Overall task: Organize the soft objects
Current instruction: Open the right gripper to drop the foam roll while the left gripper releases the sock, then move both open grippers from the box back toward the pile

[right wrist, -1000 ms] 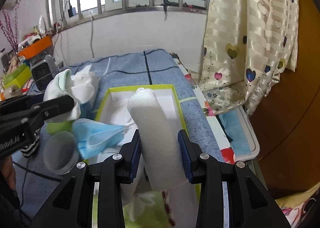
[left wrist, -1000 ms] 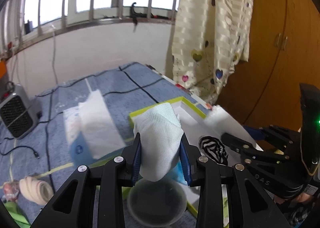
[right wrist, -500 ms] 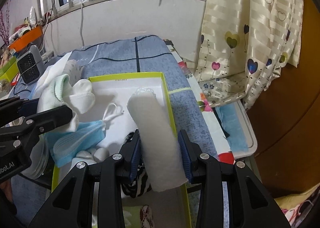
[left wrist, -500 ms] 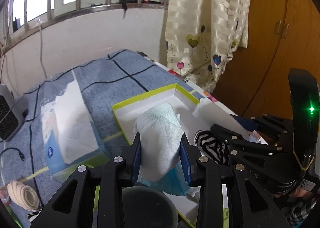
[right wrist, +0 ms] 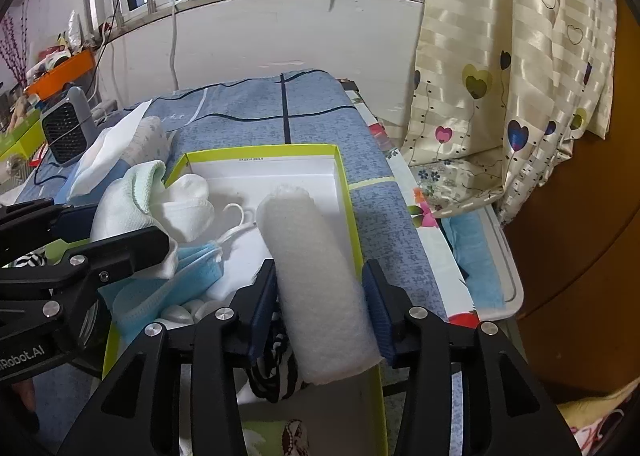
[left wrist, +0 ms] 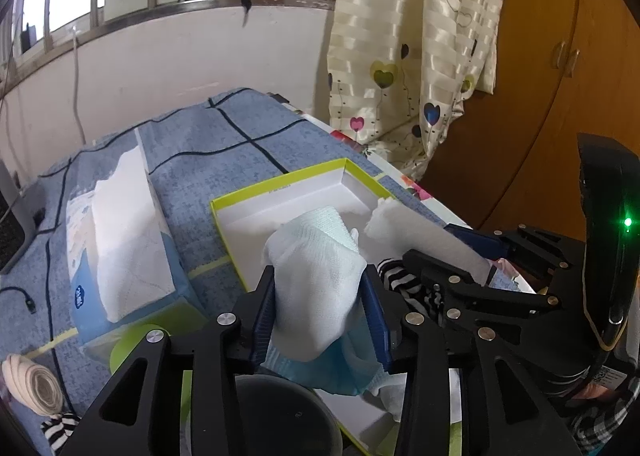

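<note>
The left gripper has the white sock with a pale green cuff between its blue pads. Its jaws have just been opening; the left pad touches the sock, while on the right side a small gap shows, so the grip looks loosened. The sock is over the near part of the shallow box with yellow-green rim, above a blue face mask.

The right gripper has also just been opening its jaws. The white rolled towel lies between them, along the right wall of the box, and a narrow gap shows at each pad, so it is no longer pinched. A black-and-white striped cloth lies under the roll's near end.

Left of the box, on the blue checked cover, a tissue pack lies, and a rolled bandage is near the edge
</note>
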The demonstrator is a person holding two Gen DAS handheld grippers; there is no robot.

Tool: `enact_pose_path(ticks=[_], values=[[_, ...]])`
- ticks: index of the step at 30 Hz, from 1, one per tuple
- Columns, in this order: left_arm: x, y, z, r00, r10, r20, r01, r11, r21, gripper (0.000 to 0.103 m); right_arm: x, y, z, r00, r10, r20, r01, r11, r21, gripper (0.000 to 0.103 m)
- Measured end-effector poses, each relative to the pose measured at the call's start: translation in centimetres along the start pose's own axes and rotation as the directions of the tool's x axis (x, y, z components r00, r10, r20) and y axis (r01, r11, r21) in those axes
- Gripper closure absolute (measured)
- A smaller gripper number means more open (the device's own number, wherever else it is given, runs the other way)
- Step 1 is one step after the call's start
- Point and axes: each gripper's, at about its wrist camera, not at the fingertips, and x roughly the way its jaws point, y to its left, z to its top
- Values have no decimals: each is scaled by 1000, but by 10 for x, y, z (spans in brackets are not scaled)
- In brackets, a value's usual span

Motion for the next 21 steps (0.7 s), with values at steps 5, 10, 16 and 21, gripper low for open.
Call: enact_pose_path(ticks=[5, 10, 16, 21], values=[[-2, -1, -1, 1000, -1, 4, 1, 1000, -2, 60, 0, 0, 0, 1000, 3, 2, -3, 1000, 2, 52], [-8, -3, -2, 1000, 0, 13, 0, 1000, -4, 54, -4, 2, 0, 1000, 4, 11, -4, 1000, 1, 45], [-15, -1, -5, 1000, 11, 15, -10, 1000, -6, 51, -10, 3, 0, 1000, -4, 21, 4, 1000, 4, 42], [-25, -1, -8, 999, 20, 29, -19, 1000, -15, 49, -16, 6, -2, 1000, 0, 26, 0, 1000, 14, 39]])
